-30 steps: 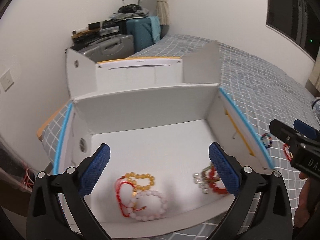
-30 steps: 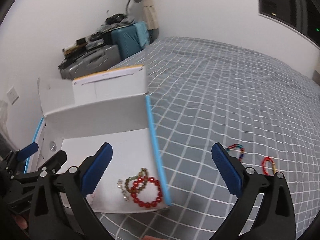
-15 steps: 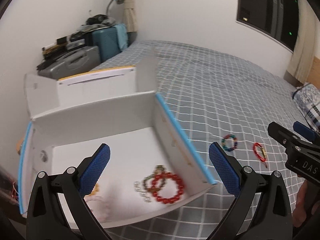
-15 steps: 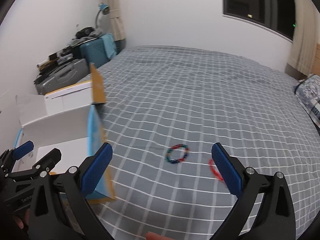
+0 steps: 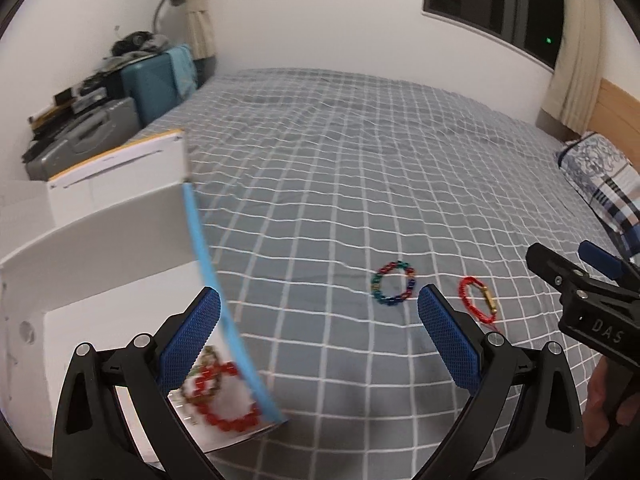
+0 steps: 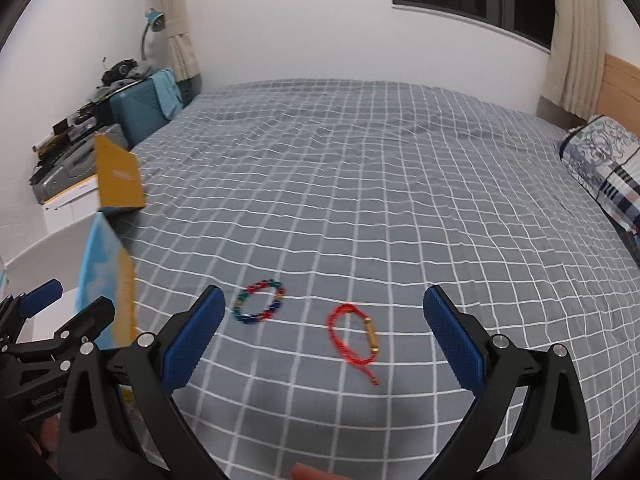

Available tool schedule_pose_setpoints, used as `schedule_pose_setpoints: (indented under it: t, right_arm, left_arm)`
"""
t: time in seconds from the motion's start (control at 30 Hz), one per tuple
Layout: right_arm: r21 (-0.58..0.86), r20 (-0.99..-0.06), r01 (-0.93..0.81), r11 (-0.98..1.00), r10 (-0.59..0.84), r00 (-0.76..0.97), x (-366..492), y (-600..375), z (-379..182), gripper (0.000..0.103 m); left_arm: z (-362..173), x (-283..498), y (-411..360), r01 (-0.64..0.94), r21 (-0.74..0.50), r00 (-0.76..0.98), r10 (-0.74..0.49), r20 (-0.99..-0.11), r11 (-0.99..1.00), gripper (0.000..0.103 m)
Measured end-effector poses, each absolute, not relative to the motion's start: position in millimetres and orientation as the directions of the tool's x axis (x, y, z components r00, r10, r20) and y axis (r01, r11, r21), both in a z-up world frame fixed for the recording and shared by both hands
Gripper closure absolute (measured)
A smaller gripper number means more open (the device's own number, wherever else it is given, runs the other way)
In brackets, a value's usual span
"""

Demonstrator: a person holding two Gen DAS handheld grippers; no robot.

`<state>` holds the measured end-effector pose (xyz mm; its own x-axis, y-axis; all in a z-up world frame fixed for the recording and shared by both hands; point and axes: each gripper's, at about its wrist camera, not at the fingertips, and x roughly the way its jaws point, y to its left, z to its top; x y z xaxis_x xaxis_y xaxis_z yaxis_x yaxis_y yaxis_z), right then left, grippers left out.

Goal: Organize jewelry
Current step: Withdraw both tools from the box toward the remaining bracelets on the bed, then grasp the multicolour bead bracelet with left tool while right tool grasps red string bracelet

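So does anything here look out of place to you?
Yes: a multicoloured bead bracelet and a red cord bracelet lie loose on the grey checked bedspread, outside the white cardboard box holding other bracelets.

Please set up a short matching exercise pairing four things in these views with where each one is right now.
1. multicoloured bead bracelet
2. red cord bracelet
3. red bead bracelet
4. patterned pillow

a. inside the white box
b. far right, by the headboard
c. on the bedspread, nearer the box
d. on the bedspread, between the right gripper's fingers

Pairs: 1-c, 2-d, 3-a, 4-b
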<state>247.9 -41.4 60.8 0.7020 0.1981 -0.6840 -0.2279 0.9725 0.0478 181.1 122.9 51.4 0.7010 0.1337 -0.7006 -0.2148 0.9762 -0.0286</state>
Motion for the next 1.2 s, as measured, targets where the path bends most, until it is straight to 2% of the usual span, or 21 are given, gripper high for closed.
schedule_pose_setpoints:
  t: [0.37,0.9,1.2]
  right_arm:
    - [0.049,-0.754,-0.199,0.979,0.167,0.635,295,-70,-3,0.008]
    - [0.007,-0.825,-0.276,0.961,0.162,0.542,314,-55,-67,0.008]
    - [-0.009,-0.842,-0.298,0.954,0.154,0.518,318,-50,-83,0.027]
  left_arm:
    - [-7,249,90,-0.14,-0.001,0.662,0.093,-0.744,0.99,0.006]
    - [-77,303,91,-0.155,0.007,0.576,0.096,-0.812,0.988,0.006]
    - [-88,310,89,-0.146,0.018,0.574,0.1,-0.813,0.989,0.006]
